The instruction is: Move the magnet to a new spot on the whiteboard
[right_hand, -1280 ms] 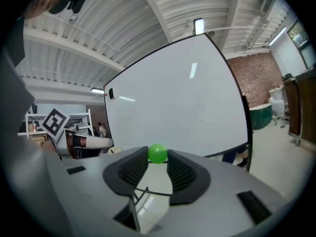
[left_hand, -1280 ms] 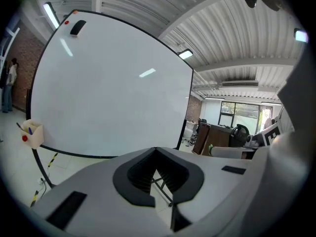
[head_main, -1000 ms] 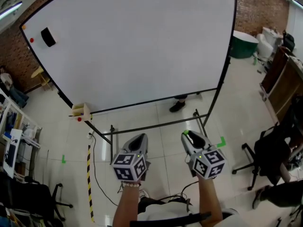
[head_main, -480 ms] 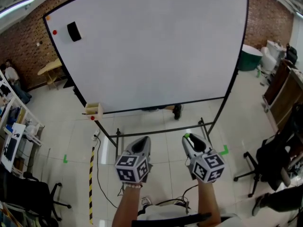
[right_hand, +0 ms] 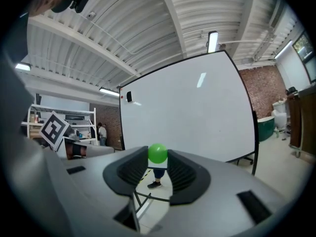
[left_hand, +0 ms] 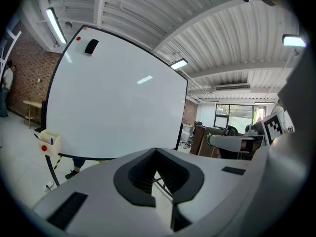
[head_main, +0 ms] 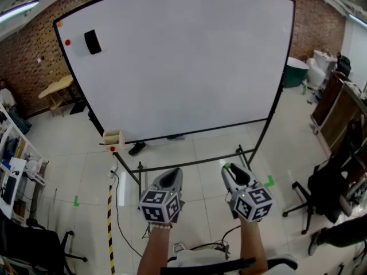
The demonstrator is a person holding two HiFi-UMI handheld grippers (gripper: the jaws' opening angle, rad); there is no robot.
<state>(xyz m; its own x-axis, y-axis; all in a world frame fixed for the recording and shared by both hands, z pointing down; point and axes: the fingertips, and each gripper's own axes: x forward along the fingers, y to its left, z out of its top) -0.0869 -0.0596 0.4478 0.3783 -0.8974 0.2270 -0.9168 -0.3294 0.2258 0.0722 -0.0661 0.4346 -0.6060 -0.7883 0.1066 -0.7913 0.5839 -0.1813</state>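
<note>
Magnet [right_hand: 157,153], a small green ball, is pinched between the pads at the tip of the right gripper [head_main: 230,169], whose jaws stand partly apart and press it from both sides. It is held off the whiteboard [head_main: 183,62], at about 5 o'clock in the head view. On the board, up at 10 o'clock, an orange dot [head_main: 59,23], a red dot [head_main: 67,42] and a black eraser [head_main: 92,41] sit close together. At the board's 7 o'clock corner a small pale open box [head_main: 113,137] hangs on the frame. What it holds is too small to tell, and a second red dot [head_main: 112,149] sits just under it. The left gripper [head_main: 171,175], at 6 o'clock in the head view, has its jaw tips brought together with nothing between them, and it points toward the board's stand. Just beside it is the right gripper with the green ball. Far out at 3 o'clock, past the board's edge, a round dark green tub [head_main: 295,71] stands on the floor; its contents cannot be made out.
</note>
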